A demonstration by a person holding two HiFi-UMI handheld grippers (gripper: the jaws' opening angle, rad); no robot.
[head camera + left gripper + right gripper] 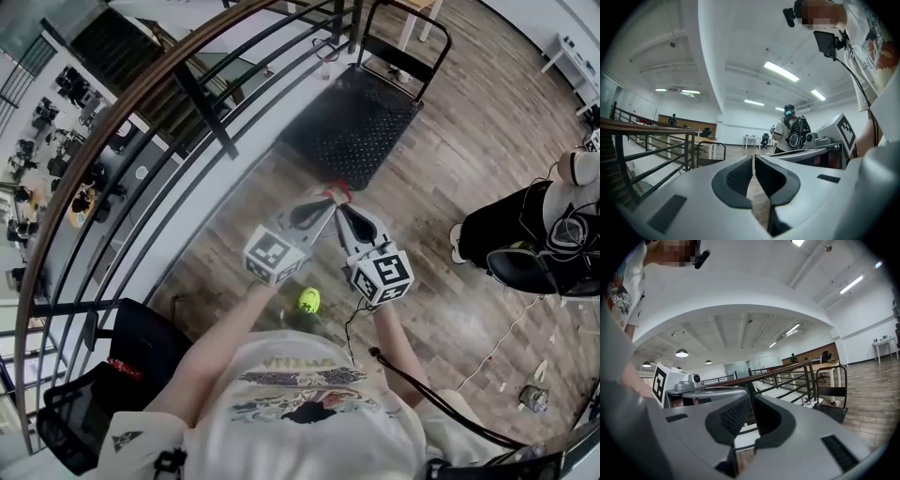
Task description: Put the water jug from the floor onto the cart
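Holding my left hand-held gripper [753, 164] and right hand-held gripper [752, 404] shut and empty, side by side, I face the cart [349, 127] straight ahead; the water jug shows in no view.

We stand on the upper level of a large open-plan office or lab. Left of the left claw [326, 200], a railing [202, 112] with a wooden handrail [112, 127] overlooks a lower floor [131, 202] crowded with desks [73, 86]. Ahead of it, wood-plank flooring [469, 131] runs to white tables [751, 137] and an office chair [764, 139] under ceiling strip lights [780, 71].
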